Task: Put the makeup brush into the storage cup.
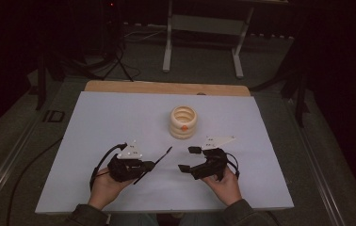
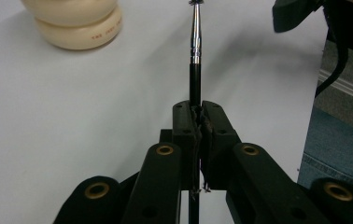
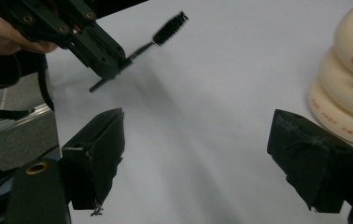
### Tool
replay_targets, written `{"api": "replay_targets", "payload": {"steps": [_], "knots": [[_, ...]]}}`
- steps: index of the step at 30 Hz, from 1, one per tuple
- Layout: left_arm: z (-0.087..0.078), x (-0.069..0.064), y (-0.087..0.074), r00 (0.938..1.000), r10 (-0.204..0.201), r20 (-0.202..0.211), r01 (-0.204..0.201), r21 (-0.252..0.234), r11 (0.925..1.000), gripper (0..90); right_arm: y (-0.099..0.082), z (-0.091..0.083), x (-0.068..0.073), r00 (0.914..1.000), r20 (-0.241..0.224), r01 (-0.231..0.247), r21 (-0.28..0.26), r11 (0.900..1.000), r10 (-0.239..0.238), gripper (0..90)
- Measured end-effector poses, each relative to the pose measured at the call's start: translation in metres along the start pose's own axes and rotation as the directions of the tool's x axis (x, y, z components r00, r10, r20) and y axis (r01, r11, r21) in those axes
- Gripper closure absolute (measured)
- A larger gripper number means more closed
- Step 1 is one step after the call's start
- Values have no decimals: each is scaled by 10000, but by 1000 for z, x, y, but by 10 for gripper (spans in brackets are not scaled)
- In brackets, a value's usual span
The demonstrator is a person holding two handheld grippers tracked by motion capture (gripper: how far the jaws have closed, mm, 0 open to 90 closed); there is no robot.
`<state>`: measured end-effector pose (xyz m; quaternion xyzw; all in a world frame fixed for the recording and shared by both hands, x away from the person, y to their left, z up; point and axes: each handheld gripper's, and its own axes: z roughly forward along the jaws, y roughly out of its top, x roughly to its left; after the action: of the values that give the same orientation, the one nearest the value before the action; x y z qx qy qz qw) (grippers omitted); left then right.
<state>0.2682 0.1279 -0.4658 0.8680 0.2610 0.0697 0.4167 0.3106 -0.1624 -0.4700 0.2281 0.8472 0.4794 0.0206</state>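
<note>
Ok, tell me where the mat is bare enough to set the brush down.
The white mat is bare left of the cream holder, and right of it toward the far edge. It is crowded near the person: left gripper clamping the brush, right gripper open beside it.

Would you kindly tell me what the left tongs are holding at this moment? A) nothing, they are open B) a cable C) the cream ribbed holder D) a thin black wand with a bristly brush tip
D: the left tongs are shut on the thin black wand with a bristly brush tip, whose shaft sticks out past the jaws, while the cream ribbed holder stands apart on the table.
</note>
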Motion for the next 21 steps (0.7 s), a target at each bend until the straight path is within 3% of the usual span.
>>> {"api": "replay_targets", "payload": {"steps": [3, 13, 21], "knots": [[2, -4, 2, 9999, 145, 64, -145, -24, 9999, 864, 1, 3, 2, 9994, -323, -153, 54, 9999, 155, 229], [13, -16, 6, 9984, 505, 262, -504, -37, 9987, 864, 1, 5, 6, 9979, -582, -290, 56, 9996, 293, 261], [18, -22, 7, 9974, 643, 331, -639, -135, 9979, 863, 2, 9, 12, 9934, -1133, -173, 157, 9997, 190, 418]]}}
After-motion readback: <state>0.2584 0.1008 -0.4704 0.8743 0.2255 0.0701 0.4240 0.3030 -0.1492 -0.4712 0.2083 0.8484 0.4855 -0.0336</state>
